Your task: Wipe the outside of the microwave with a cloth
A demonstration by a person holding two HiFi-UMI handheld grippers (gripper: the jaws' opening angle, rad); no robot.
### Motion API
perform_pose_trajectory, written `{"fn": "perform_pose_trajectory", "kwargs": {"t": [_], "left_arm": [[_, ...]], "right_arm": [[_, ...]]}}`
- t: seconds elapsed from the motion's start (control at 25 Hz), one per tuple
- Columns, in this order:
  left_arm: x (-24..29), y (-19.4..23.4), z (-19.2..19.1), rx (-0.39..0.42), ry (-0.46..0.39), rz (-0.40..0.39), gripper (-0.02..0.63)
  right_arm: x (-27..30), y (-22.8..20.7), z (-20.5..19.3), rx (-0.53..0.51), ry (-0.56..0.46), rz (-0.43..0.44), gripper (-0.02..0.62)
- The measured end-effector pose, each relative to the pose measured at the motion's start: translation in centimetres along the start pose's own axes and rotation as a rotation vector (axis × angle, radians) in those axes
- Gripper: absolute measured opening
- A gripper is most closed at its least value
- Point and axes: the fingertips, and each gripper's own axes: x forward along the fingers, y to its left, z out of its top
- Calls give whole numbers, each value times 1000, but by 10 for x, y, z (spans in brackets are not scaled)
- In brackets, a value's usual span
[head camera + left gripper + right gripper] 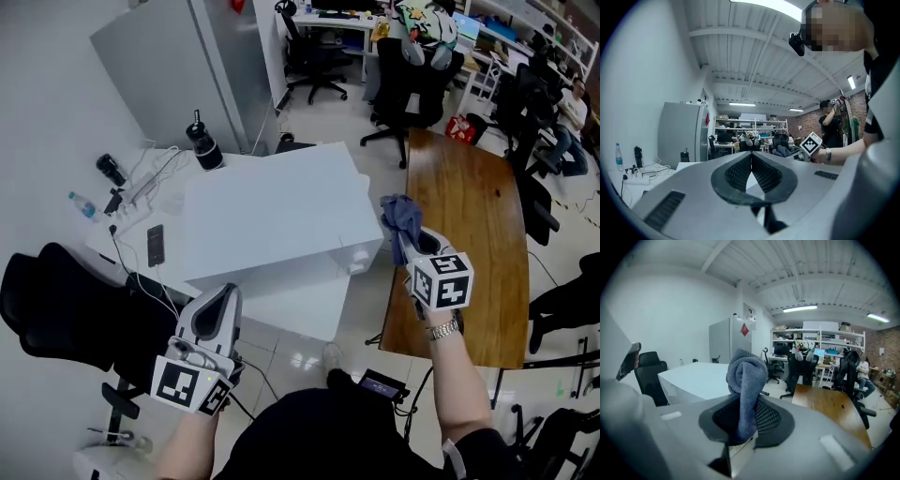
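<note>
1 cloth (pixel 746 376) in right gripper (pixel 409 242); 1 microwave (pixel 272 216); left gripper (pixel 751 161) closed, empty.

Pale tiled floor (pixel 328 117); wooden table (pixel 469 234) at three o'clock, black office chairs (pixel 412 84) at twelve, tall grey cabinet (pixel 178 66) at eleven.

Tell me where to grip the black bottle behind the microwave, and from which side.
Probably the wide lower body of the black bottle, tongs level, coming from its right in the head view: it stands upright, its top narrows, and white cables crowd its left.
</note>
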Motion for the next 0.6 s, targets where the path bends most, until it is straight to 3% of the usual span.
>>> {"fn": "perform_pose_trajectory", "kwargs": {"t": [0.24,0.6], "left_arm": [[-40,-7,-1,-6,-17,-14,5],[-93,-9,-6,-13,-28,11,5]], "right_arm": [[-60,55,21,-37,-92,32,74],[-105,155,28,-116,-202,162,74]]}}
